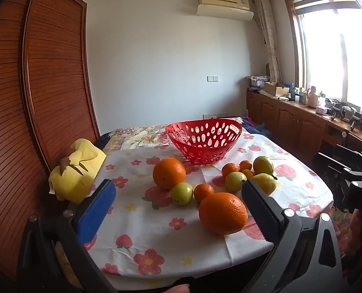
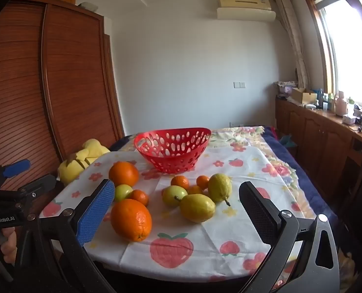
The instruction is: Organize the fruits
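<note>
A red perforated basket (image 1: pixel 203 139) (image 2: pixel 172 151) stands empty at the back of the table. In front of it lie loose fruits: a near big orange (image 1: pixel 223 213) (image 2: pixel 131 219), a far big orange (image 1: pixel 169 172) (image 2: pixel 123 173), several small tangerines (image 1: pixel 203 191) (image 2: pixel 180 182), green round fruits (image 1: pixel 182 193) (image 2: pixel 173 195) and yellow lemons (image 1: pixel 264 182) (image 2: pixel 197 208). My left gripper (image 1: pixel 178 195) is open and empty, short of the near orange. My right gripper (image 2: pixel 177 195) is open and empty, short of the lemons.
The table has a white cloth with strawberries and flowers (image 1: pixel 156 232) (image 2: pixel 229 239). A yellow plush toy (image 1: pixel 75 171) (image 2: pixel 83 161) sits at its left edge by a wooden wardrobe (image 1: pixel 34 97). A cabinet with clutter (image 1: pixel 303 122) runs under the window at right.
</note>
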Demonstrator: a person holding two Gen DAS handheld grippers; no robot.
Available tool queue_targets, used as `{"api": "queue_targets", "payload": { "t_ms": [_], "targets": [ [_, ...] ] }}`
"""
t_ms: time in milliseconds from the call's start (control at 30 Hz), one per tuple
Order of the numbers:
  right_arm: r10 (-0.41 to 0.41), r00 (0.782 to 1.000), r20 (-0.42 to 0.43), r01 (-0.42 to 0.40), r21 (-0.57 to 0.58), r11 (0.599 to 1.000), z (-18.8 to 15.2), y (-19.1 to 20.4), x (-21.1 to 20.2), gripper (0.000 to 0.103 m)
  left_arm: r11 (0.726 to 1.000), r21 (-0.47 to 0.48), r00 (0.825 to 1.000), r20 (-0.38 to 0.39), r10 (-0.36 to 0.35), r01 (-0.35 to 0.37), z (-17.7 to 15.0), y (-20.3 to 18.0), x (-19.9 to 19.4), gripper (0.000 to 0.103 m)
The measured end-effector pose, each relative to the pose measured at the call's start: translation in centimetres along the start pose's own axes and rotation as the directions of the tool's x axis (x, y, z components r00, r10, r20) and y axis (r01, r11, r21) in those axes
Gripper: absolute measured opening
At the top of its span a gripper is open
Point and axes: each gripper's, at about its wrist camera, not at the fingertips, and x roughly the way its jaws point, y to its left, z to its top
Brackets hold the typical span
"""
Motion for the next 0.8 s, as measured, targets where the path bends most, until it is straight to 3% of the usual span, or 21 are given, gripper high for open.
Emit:
{"api": "queue_targets", "payload": {
  "t_ms": [800],
  "targets": [
    [-0.006,1.0,0.008,0.006,-0.006,1.0,0.2,0.2,-0.2,0.103,1.0,-0.002,1.0,0.022,-0.005,0.005,0.5,-0.1,-1.2,0.103]
  ]
}}
